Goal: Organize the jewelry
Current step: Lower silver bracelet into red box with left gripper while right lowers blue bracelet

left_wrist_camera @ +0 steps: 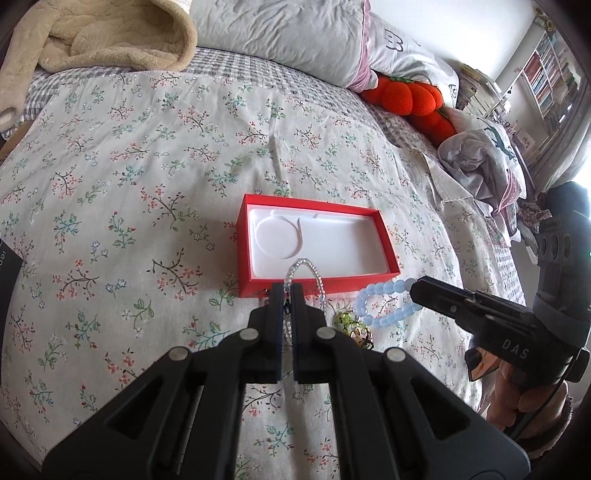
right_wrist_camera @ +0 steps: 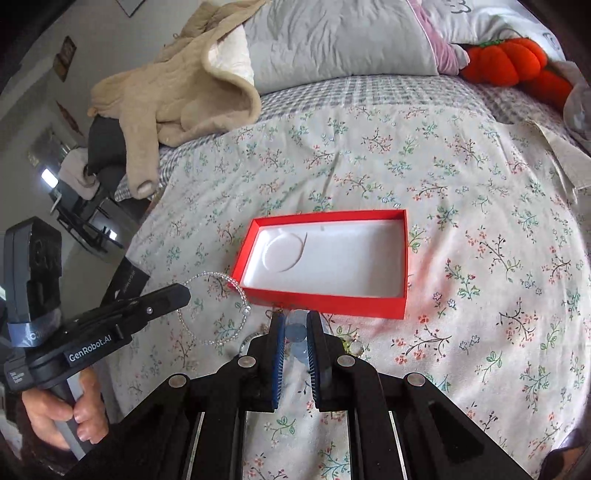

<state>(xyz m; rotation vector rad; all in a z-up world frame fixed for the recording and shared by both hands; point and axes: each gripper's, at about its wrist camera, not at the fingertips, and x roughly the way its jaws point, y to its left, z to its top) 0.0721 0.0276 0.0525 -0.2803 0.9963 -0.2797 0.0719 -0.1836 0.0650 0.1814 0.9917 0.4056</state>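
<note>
On a bed spread with a floral sheet [left_wrist_camera: 129,155], an open red box [left_wrist_camera: 317,245] with a white liner lies empty. The left tongs [left_wrist_camera: 287,295] grip a clear bead bracelet [left_wrist_camera: 306,271]; the right tongs [right_wrist_camera: 295,325] clamp a pale blue bead bracelet [left_wrist_camera: 384,302]. Pillows [left_wrist_camera: 280,29], a beige blanket [left_wrist_camera: 110,33] and bookshelves [left_wrist_camera: 550,74] lie beyond.

Right gripper [right_wrist_camera: 295,328] points down at a floral-print bedspread [right_wrist_camera: 461,221], its blue-padded jaws closed on pale blue translucent round beads [right_wrist_camera: 296,331], just in front of the near wall of an open red rectangular box with a white moulded liner [right_wrist_camera: 325,299]. At left, the left gripper [right_wrist_camera: 181,293], held by a hand [right_wrist_camera: 62,417], has its jaws together pinching a clear-beaded loop bracelet [right_wrist_camera: 236,288] that hangs beside the box's left corner. A beige fleece garment [right_wrist_camera: 177,92] and an orange plush pumpkin [right_wrist_camera: 517,62] lie at the far end of the bed.
</note>
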